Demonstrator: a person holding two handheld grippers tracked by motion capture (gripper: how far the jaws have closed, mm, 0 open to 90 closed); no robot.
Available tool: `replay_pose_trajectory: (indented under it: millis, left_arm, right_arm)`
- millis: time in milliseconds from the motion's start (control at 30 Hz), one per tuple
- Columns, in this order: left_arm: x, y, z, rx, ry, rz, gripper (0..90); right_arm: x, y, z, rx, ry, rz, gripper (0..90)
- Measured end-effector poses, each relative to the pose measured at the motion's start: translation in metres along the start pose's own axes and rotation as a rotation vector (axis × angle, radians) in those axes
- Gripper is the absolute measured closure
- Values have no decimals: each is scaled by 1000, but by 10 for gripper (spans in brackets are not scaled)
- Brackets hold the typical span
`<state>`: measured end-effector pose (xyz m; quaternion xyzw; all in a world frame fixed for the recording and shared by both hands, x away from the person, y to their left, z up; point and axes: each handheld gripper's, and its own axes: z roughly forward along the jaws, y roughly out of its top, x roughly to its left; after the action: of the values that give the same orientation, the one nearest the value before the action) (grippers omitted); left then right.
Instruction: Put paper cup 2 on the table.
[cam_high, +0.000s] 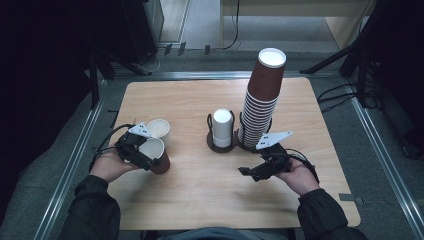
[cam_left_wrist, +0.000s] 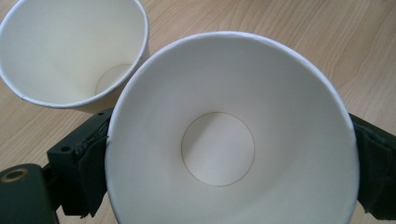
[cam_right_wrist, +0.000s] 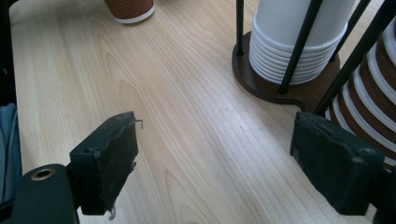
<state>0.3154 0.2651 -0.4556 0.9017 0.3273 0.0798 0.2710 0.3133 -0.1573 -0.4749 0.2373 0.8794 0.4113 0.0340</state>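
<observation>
A brown paper cup (cam_high: 159, 159) with a white inside sits between the jaws of my left gripper (cam_high: 146, 159) at the table's left. In the left gripper view the cup's mouth (cam_left_wrist: 219, 154) faces the camera and both pads (cam_left_wrist: 91, 163) lie against its sides. A second, pale cup (cam_high: 160, 129) (cam_left_wrist: 70, 51) stands upright just behind it. My right gripper (cam_high: 248, 172) (cam_right_wrist: 215, 158) hovers low over bare wood in front of the cup holders, open, with nothing between its jaws.
A tall leaning stack of brown cups (cam_high: 261, 100) (cam_right_wrist: 369, 107) and a short stack of white cups (cam_high: 222, 127) (cam_right_wrist: 299, 42) stand upside down in dark wire holders (cam_right_wrist: 280, 91) at the table's (cam_high: 200, 200) middle. A brown cup's base (cam_right_wrist: 128, 9) shows far off.
</observation>
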Motion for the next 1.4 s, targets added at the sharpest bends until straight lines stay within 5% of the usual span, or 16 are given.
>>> replay_pose_trajectory:
  millis: [867,1133,1400]
  left_arm:
    - [-3,8,-14,-80,-63,6,0]
    - [-8,22,-19,-114,-73,20,0]
    - [-28,46,-16,-142,-118,52,0]
  right_arm:
    - [-1,-1,0,2,-3,-3,153]
    - [2,-4,-1,9,-8,0,153]
    - [4,-7,-1,20,-14,-2,153]
